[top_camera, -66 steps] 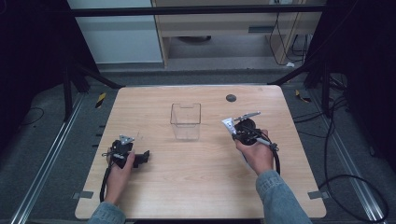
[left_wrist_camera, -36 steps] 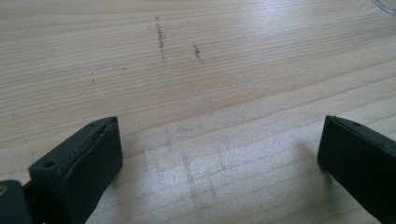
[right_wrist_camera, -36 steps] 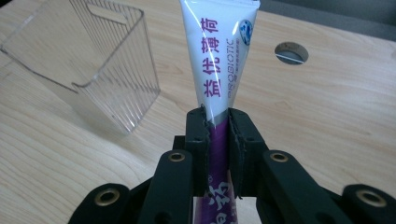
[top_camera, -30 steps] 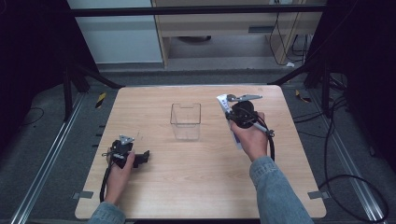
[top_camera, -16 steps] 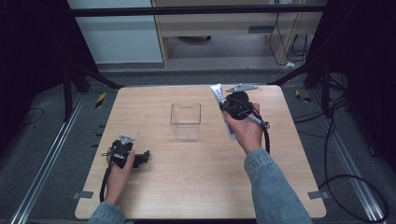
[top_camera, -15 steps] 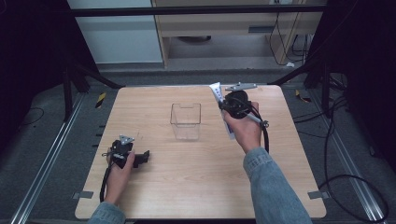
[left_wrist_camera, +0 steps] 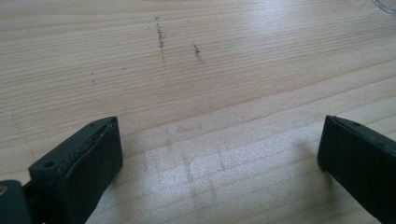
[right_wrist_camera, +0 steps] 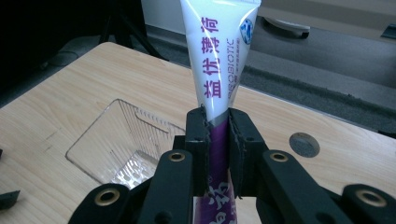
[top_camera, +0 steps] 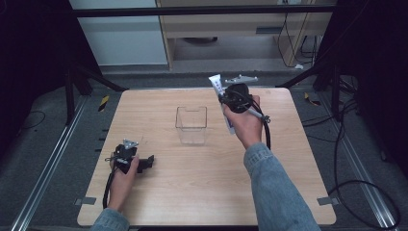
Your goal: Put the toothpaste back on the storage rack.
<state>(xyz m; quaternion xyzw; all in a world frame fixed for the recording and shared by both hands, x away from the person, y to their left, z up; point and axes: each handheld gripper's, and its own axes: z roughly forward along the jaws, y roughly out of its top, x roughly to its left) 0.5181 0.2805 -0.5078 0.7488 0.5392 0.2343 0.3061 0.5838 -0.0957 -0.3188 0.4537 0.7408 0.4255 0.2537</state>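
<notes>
Tube count: one toothpaste tube [right_wrist_camera: 219, 60], clamped in right gripper [right_wrist_camera: 217, 140], raised right of one clear box [top_camera: 191, 124]. Left gripper [left_wrist_camera: 219, 154] gaping, empty, near-left on table [top_camera: 192, 192]. One grey disc [right_wrist_camera: 304, 144].

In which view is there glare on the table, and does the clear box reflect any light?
Left gripper view: a pale sheen lies on the wooden table between the open jaws. Right gripper view: the clear box glints at its bottom; the tube held by the right gripper is sharp and brightly lit. High view: the surroundings are dark.
</notes>
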